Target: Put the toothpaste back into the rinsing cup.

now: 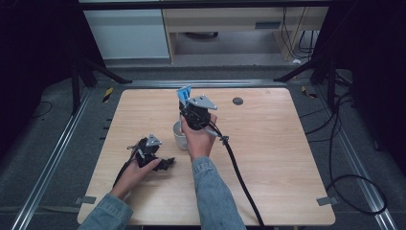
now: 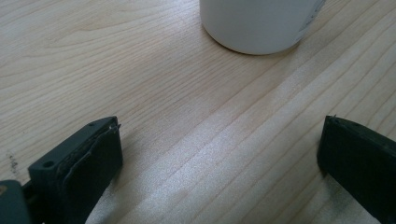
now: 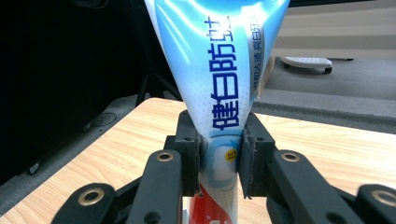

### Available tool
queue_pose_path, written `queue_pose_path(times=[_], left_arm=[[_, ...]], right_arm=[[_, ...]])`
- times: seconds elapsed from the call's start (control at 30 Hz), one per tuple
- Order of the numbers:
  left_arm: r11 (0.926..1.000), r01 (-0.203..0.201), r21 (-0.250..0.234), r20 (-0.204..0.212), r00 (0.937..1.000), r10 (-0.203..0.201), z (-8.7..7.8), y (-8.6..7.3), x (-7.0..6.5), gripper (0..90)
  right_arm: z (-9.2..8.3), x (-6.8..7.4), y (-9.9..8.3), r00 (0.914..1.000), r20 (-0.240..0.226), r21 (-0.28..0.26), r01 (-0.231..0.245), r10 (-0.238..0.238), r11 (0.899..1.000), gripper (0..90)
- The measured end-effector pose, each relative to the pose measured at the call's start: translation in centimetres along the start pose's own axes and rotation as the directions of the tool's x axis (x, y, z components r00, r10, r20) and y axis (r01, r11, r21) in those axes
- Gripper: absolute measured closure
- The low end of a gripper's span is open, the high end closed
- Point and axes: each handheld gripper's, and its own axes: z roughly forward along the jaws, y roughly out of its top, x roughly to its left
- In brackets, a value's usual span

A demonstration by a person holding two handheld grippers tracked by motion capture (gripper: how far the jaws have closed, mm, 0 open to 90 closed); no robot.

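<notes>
Two grippers: right (image 3: pixel 218 154) clamping toothpaste tube (image 3: pixel 219 70) above white cup (image 2: pixel 261 23), left (image 2: pixel 219 154) open beside it.

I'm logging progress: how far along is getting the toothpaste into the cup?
Done: the right tool is shut on the toothpaste tube, lifted over the white cup. In hand: holding it upright there. Left: lowering it in and letting go. The left tool rests open beside the cup.

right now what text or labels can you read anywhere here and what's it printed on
"健白防蛀" in big dark blue letters, running along the toothpaste tube clamped in the right gripper.
Smaller line of characters beside it on the tube: too blurred to read.
Small yellow badge lower on the tube: too small to read.
Grey print on the white cup: cut off, unreadable.
</notes>
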Motion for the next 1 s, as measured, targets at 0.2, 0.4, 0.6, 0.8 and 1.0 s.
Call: queue_pose_path(times=[0.2,0.4,0.6,0.8,1.0], left_arm=[[1.0,0.001,0.0,0.001,1.0,-0.001,0.0,0.0,0.0,0.0],[1.0,0.001,0.0,0.001,1.0,-0.001,0.0,0.0,0.0,0.0],[1.0,0.0,0.001,0.001,1.0,0.0,0.0,0.0,0.0,0.0],[1.0,0.0,0.001,0.001,1.0,0.0,0.0,0.0,0.0,0.0],[1.0,0.0,0.001,0.001,1.0,0.0,0.0,0.0,0.0,0.0]], right_arm=[[0.2,-0.2,-0.5,1.0,0.006,0.003,-0.004,0.004,1.0,72.5],[0.5,-0.1,-1.2,1.0,0.006,0.007,-0.003,0.003,1.0,72.4],[0.8,0.0,-1.7,1.0,0.006,0.007,-0.001,0.001,1.0,72.5],[0.9,0.1,-2.0,1.0,0.002,0.002,0.002,-0.002,1.0,72.5],[0.9,0.1,-2.2,1.0,0.003,-0.003,0.004,-0.004,1.0,72.5]])
